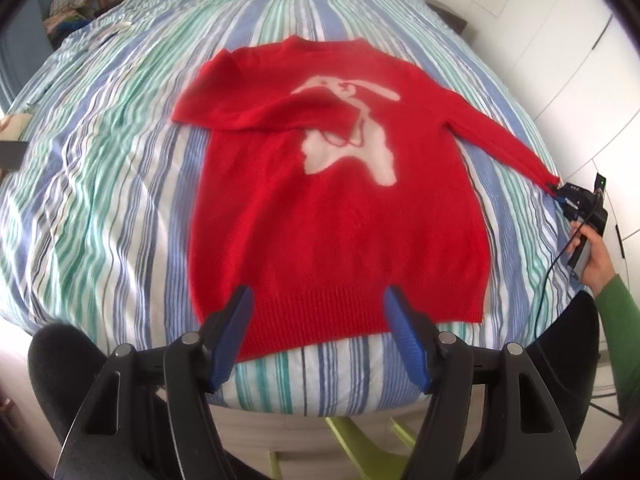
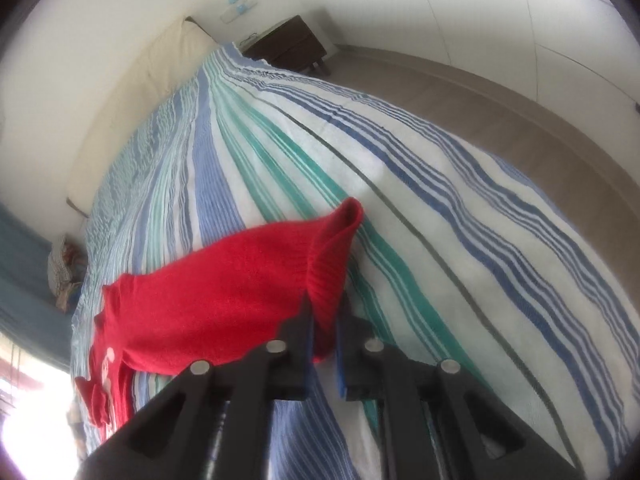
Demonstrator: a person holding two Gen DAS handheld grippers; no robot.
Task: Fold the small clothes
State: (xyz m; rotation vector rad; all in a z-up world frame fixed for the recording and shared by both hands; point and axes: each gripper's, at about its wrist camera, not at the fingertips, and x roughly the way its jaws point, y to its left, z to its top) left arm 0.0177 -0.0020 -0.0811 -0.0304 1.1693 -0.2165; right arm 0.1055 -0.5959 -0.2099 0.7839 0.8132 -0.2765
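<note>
A small red sweater with a white figure on its front lies flat on the striped bed. Its left sleeve is folded across the chest. Its right sleeve stretches out to the right. My left gripper is open and empty, hovering above the sweater's ribbed hem. My right gripper is shut on the right sleeve's cuff at the bed's right side. In the right wrist view the cuff sits pinched between the blue pads of that gripper, lifted off the bed.
White cupboard doors run along the right of the bed. A dark nightstand stands by the headboard. A pile of clothes lies at the far left. A green stool is below the bed's near edge.
</note>
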